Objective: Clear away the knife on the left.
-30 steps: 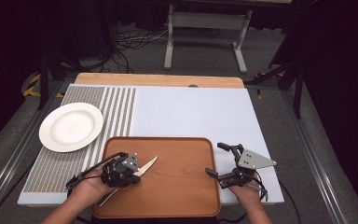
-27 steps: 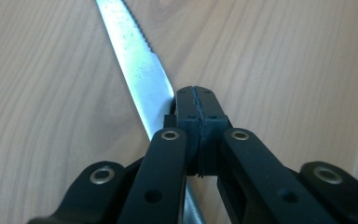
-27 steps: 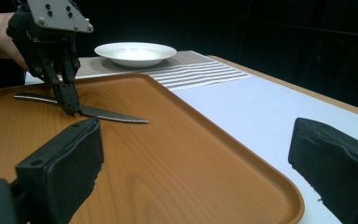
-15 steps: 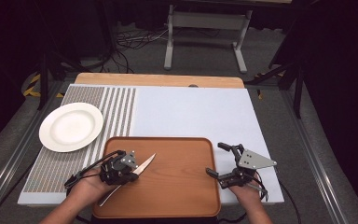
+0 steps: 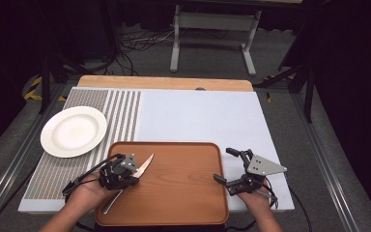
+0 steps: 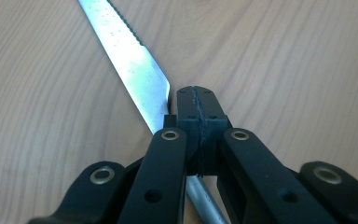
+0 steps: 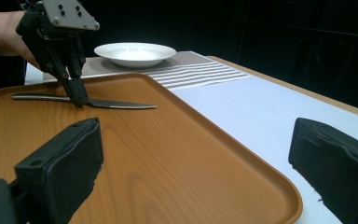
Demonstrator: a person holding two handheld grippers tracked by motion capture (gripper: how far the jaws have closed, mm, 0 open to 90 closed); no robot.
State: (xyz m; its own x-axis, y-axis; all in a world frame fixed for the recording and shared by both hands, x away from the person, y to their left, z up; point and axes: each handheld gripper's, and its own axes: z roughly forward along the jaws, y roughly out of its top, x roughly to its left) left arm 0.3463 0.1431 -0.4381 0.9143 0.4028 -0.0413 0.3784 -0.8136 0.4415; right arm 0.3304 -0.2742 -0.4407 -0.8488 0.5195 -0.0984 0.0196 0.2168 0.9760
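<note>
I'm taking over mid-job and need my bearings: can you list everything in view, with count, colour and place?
knife: one, silver, lying on the left part of the tray, blade pointing up and right
tray: one, brown wood-look, near edge of the table, centre
plate: one, white, on the striped mat left of the tray, nothing on it
striped mat: one, grey and white, left part of the table
table cover: one, pale blue-white, under everything
left gripper: one, black, jaws shut, tips at the knife where blade meets handle
right gripper: one, black, jaws open, right of the tray
</note>
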